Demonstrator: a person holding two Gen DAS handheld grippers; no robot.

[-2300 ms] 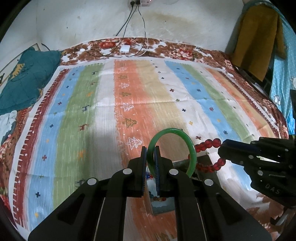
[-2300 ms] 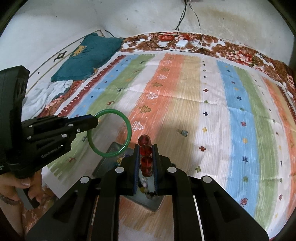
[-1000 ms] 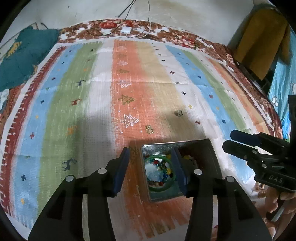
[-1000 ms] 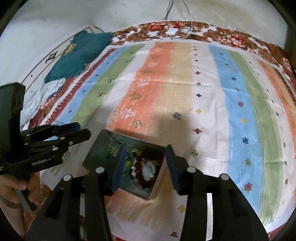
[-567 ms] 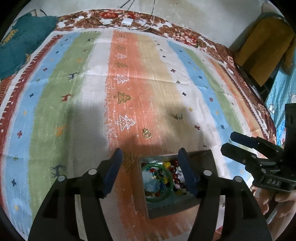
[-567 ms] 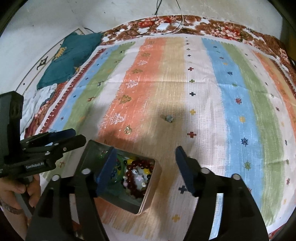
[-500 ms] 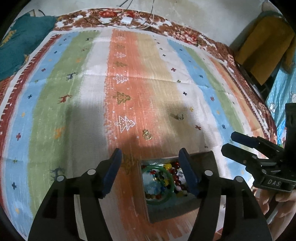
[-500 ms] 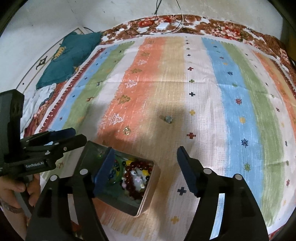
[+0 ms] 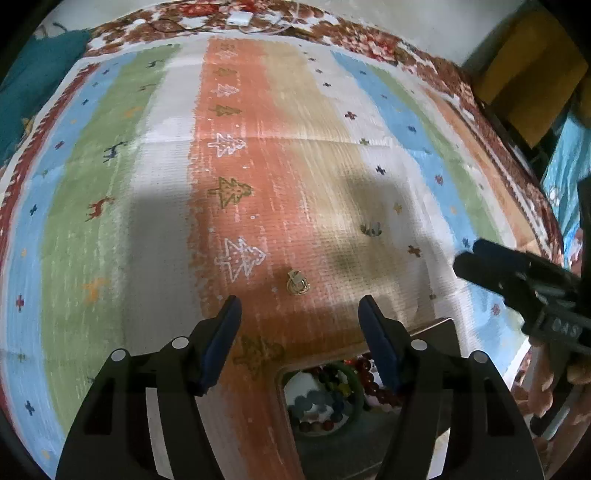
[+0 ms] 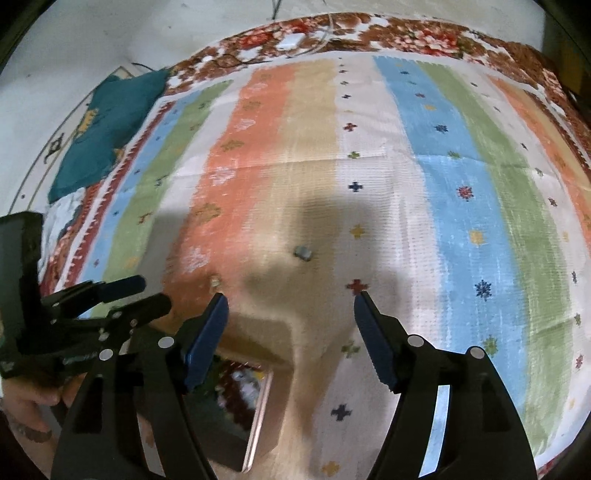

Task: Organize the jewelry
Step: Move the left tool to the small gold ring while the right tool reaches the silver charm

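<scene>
A square metal jewelry box sits on the striped cloth near me and holds a green bangle, red beads and mixed bead strings. A small gold ring lies on the orange stripe just ahead of my open, empty left gripper. A small silver piece lies farther right. In the right wrist view my right gripper is open and empty, the silver piece lies ahead of it, the gold ring is at the left, and the box is below left.
The striped cloth covers a bed with a floral border. A teal pillow lies at the far left. A white charger with cables rests at the far edge. Yellow and blue fabric hangs at the right.
Both grippers let go of the green bangle and the red beads into the box, opened wide and moved forward past the box toward the small pieces on the cloth.
</scene>
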